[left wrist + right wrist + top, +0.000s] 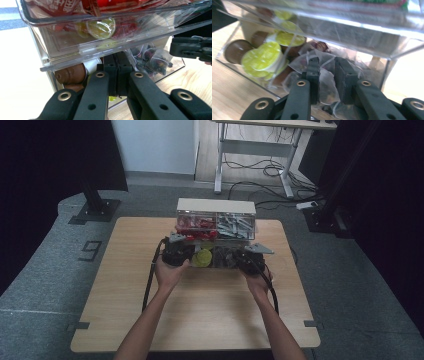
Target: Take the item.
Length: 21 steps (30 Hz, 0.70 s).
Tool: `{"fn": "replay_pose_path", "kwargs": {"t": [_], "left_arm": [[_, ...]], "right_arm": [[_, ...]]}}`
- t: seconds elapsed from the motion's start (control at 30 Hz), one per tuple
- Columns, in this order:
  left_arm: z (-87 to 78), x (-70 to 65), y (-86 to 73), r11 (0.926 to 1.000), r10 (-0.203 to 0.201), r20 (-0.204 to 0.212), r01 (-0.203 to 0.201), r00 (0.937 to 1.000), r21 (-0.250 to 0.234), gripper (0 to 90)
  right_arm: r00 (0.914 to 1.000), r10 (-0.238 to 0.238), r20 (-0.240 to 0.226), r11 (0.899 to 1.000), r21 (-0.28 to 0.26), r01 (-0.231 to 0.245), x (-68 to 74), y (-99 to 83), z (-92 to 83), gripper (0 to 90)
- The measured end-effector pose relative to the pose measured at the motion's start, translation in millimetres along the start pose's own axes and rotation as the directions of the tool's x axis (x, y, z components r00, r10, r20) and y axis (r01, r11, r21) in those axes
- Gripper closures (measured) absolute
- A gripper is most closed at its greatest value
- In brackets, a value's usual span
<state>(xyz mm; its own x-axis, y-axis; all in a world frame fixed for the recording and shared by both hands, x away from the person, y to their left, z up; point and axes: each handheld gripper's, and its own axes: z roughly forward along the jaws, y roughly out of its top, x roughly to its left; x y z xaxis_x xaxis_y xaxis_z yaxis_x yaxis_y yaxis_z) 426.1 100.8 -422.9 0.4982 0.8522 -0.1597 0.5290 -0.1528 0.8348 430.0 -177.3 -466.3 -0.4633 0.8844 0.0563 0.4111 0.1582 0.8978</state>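
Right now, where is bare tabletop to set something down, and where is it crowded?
Bare wood runs along the table left of the left gripper, right of the right gripper, and across the near edge around the forearms. It is crowded at the back centre: the clear organizer stands there with both grippers at its lower drawer.

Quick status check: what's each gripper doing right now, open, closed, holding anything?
Left gripper: closed, jaws together at the clear organiser's lower drawer; whether it grips anything cannot be told.
Right gripper: open, at the tea bags.
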Motion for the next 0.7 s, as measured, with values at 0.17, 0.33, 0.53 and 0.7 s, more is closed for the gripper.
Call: {"fn": "replay_pose_path", "kwargs": {"t": [0.17,0.33,0.53,0.7], "left_arm": [[0.1,0.3,0.3,1.0,0.0,0.002,0.0,1.0,-0.001,89.1],[0.8,-0.5,0.1,1.0,0.0,0.004,0.0,1.0,-0.002,89.2],[0.5,-1.6,0.3,1.0,0.003,0.002,-0.003,1.0,-0.002,89.1],[0.0,-1.2,0.7,1.0,0.002,0.003,-0.002,1.0,-0.002,89.1]], "right_arm": [[0.9993,0.033,0.019,0.999,0.002,-0.033,-9.9,-5.6,2.2,66.5],[0.9989,0.047,-0.003,0.998,0.033,-0.047,-12.5,-9.8,5.4,61.3],[0.996,0.08,-0.039,0.994,0.076,-0.077,-12.3,-14.5,10.4,73.3],[0.9933,0.091,-0.071,0.993,0.085,-0.085,-11.1,-14.5,9.8,89.1]]}}
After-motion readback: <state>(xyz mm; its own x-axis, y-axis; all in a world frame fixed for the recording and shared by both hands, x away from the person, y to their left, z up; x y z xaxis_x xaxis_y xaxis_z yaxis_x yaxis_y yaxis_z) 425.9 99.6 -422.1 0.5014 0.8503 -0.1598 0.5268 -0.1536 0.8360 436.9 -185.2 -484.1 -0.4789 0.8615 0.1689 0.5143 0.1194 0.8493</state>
